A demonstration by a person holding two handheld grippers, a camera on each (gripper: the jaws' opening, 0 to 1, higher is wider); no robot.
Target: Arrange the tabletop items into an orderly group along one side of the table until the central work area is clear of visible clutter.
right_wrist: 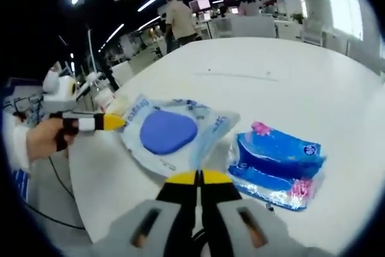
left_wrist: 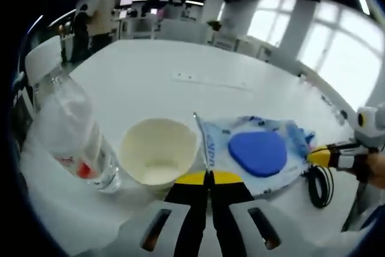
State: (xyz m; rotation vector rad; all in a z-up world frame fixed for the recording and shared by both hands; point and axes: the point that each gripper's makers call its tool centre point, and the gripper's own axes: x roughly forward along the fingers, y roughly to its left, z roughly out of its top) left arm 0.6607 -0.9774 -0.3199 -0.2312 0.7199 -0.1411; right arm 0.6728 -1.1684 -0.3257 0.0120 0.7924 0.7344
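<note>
A clear printed plastic bag [left_wrist: 252, 133] with a blue oval pad [left_wrist: 258, 153] inside lies on the white table [left_wrist: 198, 70]. My left gripper [left_wrist: 207, 176] is shut on its near edge, which rises as a thin strip between the jaws. My right gripper [left_wrist: 316, 156] comes in from the right and touches the bag's far corner. In the right gripper view the same bag [right_wrist: 180, 127] spreads ahead, with my right gripper [right_wrist: 198, 179] shut on its edge and my left gripper [right_wrist: 114, 123] at its left corner. A blue tissue pack [right_wrist: 277, 162] lies to the right.
A white paper cup [left_wrist: 158, 150] stands just left of my left jaws, and a clear water bottle [left_wrist: 75, 133] stands further left. A black cable loop [left_wrist: 320, 188] lies at the table edge. A hand [right_wrist: 42, 139] holds the left gripper. People stand far behind.
</note>
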